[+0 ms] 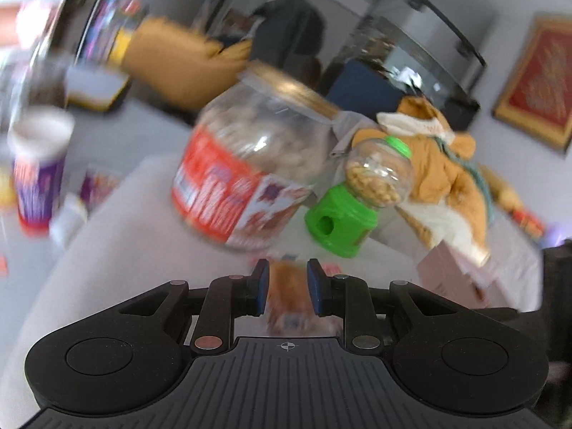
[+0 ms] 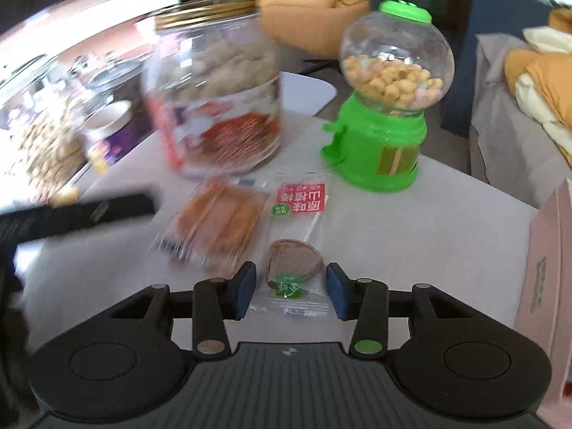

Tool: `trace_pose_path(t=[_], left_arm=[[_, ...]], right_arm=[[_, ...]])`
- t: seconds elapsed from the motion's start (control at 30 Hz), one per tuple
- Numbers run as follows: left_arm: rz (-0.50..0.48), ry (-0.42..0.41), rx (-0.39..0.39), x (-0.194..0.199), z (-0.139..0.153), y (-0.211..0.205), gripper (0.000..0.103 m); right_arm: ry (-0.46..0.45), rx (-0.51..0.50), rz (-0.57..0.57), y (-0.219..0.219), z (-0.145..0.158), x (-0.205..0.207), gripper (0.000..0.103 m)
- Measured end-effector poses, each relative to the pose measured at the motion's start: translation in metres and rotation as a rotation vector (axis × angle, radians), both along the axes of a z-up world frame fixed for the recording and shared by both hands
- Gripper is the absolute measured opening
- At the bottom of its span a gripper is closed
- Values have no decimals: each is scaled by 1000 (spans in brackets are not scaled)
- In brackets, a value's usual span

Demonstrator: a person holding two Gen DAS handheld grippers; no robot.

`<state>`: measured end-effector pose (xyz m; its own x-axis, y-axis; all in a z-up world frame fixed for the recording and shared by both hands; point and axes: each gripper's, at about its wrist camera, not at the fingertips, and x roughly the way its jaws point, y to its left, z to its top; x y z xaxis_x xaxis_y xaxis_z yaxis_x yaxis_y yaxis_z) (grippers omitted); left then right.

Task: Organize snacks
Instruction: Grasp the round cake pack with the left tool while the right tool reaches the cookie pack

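Observation:
A clear-wrapped orange pastry packet lies on the white table. In the left wrist view my left gripper has its fingers around this packet, close on both sides. Beside it lies a lollipop packet with a red label. My right gripper is open with its fingers on either side of the lollipop packet's near end. A big clear jar with a gold lid and red label and a green candy dispenser stand behind the packets.
A pink box stands at the right table edge. A purple snack cup stands far left. A paper bag holding a yellow garment sits behind the table. The left tool's dark body shows at the left in the right wrist view.

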<state>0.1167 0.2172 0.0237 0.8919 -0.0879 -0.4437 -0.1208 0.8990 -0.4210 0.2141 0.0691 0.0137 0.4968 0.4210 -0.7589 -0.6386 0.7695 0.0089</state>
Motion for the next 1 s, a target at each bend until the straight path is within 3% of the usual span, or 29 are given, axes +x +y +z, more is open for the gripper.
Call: trace_pose_path(t=[0.07,0.2,0.27,0.33,0.37,0.4,0.43,0.53,0.67,0.87,1.0], left_arm=[[-11,18,119,11,8,-20,27],[-92,149,349,32,4,-62,29],[-86,141,484,29,2,-80,30],[-103,148,553,28,1,-93,34],[-122,154,562,29,0,-96,38],[-139,159,559,30,0,-97,49],[-152,164,548,32,0,-97,56],[-136,170,513,33,6,-93,55],[-15,230,552,38,3,-83,58],[33,249,470,47,4,-67,58],[43,268,401,53,1,-59,66]], right_arm=[[-5,7,13,-6,-1,-9,43],[-10,36,6,-29,-1,-28,43],[-16,40,-2,-42,2,-34,43],[-35,42,-2,-56,2,-43,43],[-45,44,-1,-62,0,-47,43],[-54,49,1,-69,-1,-51,46],[-64,51,0,-73,-2,-52,53],[-90,54,-35,-84,-7,-58,75],[-92,98,-50,-97,-12,-61,78],[-104,93,-62,-97,-13,-62,82],[-109,88,-68,-96,-14,-63,84]])
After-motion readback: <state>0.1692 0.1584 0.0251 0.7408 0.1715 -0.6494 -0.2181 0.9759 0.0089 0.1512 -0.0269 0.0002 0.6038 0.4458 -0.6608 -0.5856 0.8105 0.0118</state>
